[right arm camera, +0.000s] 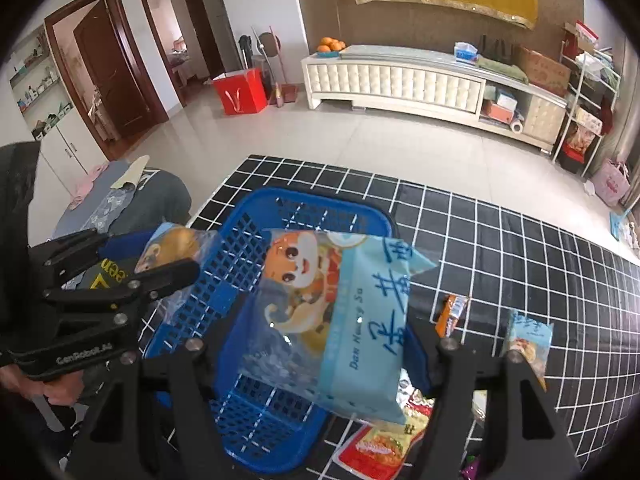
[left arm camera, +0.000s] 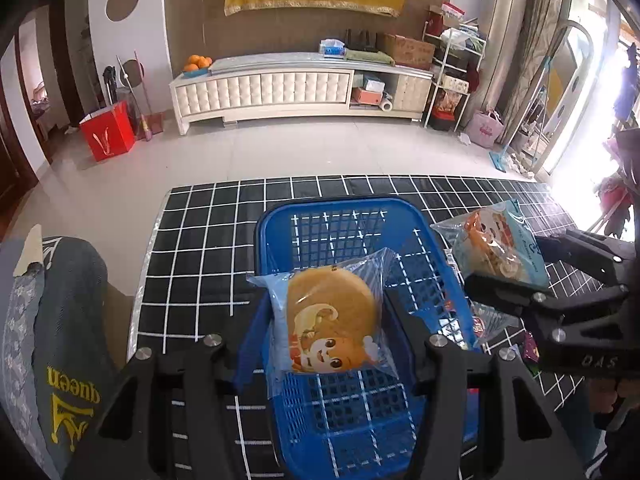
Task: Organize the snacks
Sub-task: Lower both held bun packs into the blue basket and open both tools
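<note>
A blue mesh basket (left arm camera: 332, 208) stands on the black grid tablecloth (left arm camera: 200, 260). My left gripper (left arm camera: 332, 320) is shut on a clear packet with a round brown cake and a cartoon print (left arm camera: 332, 304), holding it over the basket's near half. To the right, my right gripper (left arm camera: 506, 266) is shut on a light-blue cartoon snack packet (left arm camera: 492, 240) just outside the basket's right rim. In the right wrist view, the right gripper (right arm camera: 324, 344) holds that packet (right arm camera: 360, 312) above the basket (right arm camera: 320, 200). The left gripper (right arm camera: 148, 254) holds the cake packet (right arm camera: 176, 246) at the left.
Loose snacks lie on the cloth right of the basket: an orange packet (right arm camera: 452, 314), a light-blue packet (right arm camera: 528, 340) and a red packet (right arm camera: 380, 448). A chair draped in grey cloth (left arm camera: 60, 320) stands by the table's left edge. Tiled floor lies beyond.
</note>
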The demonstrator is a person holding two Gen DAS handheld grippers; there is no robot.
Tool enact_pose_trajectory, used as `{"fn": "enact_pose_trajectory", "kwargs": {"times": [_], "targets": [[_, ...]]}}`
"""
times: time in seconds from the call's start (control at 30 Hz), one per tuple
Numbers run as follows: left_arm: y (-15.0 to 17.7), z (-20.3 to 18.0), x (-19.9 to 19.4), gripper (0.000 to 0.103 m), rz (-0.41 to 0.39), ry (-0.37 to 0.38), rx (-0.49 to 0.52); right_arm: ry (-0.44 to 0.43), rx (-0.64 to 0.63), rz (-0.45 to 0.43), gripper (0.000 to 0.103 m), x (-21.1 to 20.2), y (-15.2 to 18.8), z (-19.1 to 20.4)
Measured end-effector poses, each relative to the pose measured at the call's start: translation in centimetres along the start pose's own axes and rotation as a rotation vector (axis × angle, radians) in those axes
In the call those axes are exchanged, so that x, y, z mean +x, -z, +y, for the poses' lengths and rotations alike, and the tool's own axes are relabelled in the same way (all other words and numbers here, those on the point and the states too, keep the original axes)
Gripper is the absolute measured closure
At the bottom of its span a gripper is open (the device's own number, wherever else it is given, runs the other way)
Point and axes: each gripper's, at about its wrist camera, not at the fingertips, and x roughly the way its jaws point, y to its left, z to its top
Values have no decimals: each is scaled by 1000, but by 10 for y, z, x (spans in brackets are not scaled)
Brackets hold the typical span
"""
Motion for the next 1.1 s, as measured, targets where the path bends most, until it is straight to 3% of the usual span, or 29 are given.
{"fn": "enact_pose_trajectory", "kwargs": {"times": [0.43, 1.1], "targets": [[-8, 6, 42, 45, 58, 18, -24, 14, -22, 41, 32, 21, -5, 3], [-7, 22, 12, 41, -3, -42, 0, 19, -45, 67, 32, 34, -14, 16]]}}
